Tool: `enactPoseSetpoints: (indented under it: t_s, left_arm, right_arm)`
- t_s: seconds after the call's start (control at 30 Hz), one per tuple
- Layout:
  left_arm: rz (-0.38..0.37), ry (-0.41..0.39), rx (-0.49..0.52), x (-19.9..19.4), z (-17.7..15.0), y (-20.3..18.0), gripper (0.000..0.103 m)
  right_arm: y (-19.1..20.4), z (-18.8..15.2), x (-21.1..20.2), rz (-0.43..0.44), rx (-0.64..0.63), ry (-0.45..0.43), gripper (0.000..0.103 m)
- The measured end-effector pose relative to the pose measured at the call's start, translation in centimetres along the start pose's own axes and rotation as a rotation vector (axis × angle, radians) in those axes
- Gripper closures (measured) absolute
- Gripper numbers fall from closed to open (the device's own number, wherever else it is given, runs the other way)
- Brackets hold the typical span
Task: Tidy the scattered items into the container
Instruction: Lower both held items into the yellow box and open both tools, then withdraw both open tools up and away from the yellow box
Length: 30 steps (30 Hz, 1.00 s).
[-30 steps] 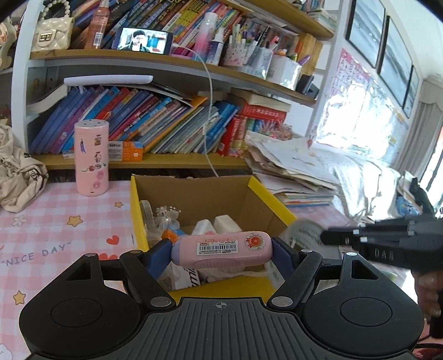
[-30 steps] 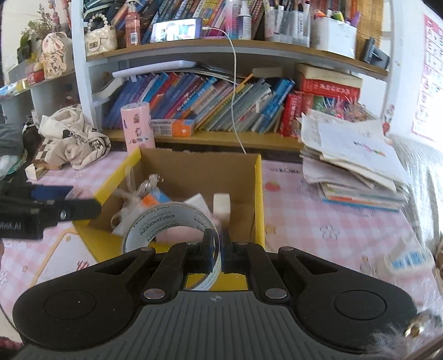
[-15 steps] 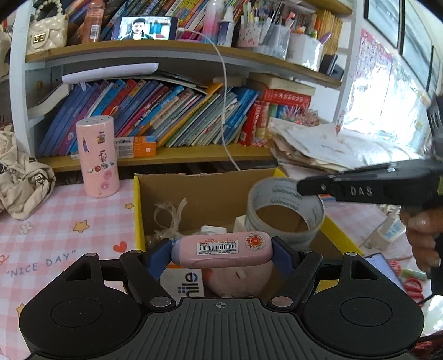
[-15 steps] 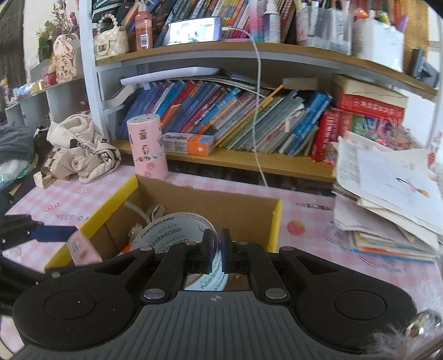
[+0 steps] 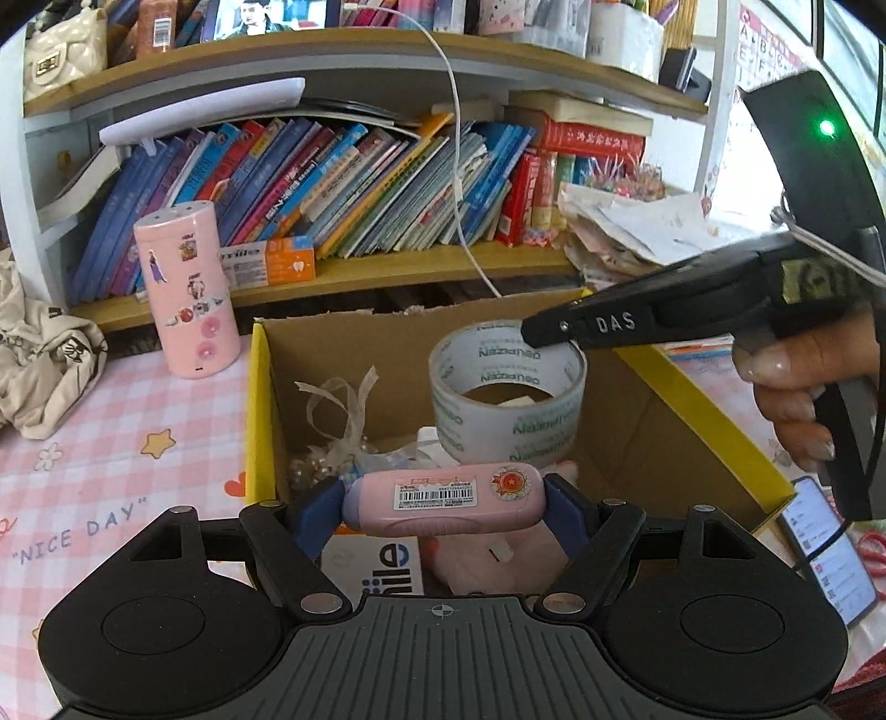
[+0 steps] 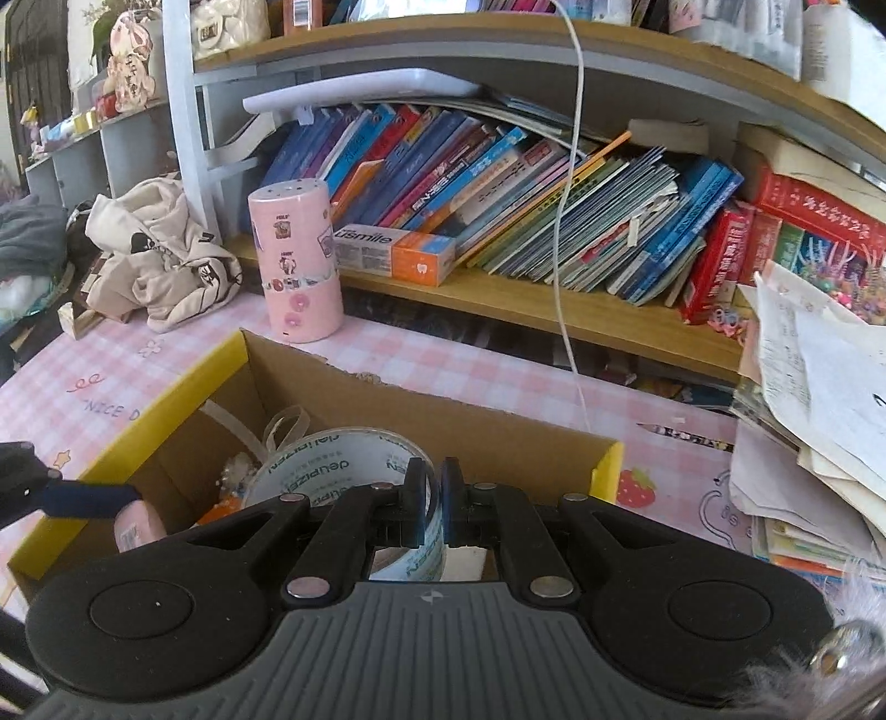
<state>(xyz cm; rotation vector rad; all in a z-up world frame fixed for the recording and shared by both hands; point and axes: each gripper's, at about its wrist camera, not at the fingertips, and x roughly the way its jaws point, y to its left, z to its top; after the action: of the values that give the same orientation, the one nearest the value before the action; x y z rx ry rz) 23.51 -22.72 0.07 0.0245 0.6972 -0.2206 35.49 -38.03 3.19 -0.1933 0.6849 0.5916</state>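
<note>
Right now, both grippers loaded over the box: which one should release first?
Right, probably. The right gripper holds the tape roll deeper inside the cardboard box; the left gripper holds the pink case nearer the front edge.

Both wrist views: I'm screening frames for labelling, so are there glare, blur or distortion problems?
Left wrist view: window at right blown out, shelves bowed by fisheye, tape roll sharp. Right wrist view: evenly lit, bowed too, black corners; toothpaste box lettering legible.
</note>
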Motion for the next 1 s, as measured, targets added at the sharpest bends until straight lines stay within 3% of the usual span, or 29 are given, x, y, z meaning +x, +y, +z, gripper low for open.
enactPoseSetpoints:
  t_s: [0.17, 0.23, 0.3, 0.4, 0.6, 1.0]
  left_arm:
    - [0.019, 0.002, -0.001, 0.4, 0.1, 0.1, 0.024]
    - [0.037, 0.004, 0.003, 0.4, 0.2, 0.0, 0.024]
    - [0.043, -0.012, 0.011, 0.1, 0.2, -0.2, 0.018]
    - [0.059, -0.053, 0.024, -0.7, 0.3, -0.5, 0.008]
    - [0.1, -0.095, 0.041, -2.3, 0.1, -0.9, 0.004]
    - [0.171, -0.162, -0.009, -7.0, -1.9, 0.4, 0.002]
  right_arm:
    - [-0.3, 0.2, 0.9, 0.011, 0.019, 0.012, 0.095]
    - [-0.4, 0.2, 0.9, 0.016, 0.032, 0.01, 0.085]
    - [-0.4, 0.1, 0.5, 0.029, 0.034, -0.007, 0.063]
    - [-0.1, 0.0, 0.1, 0.031, 0.025, -0.02, 0.052]
    - [0.5, -0.4, -0.6, 0.03, 0.02, -0.025, 0.033]
    - [1.6, -2.3, -2.9, -0.006, 0.029, -0.009, 0.027]
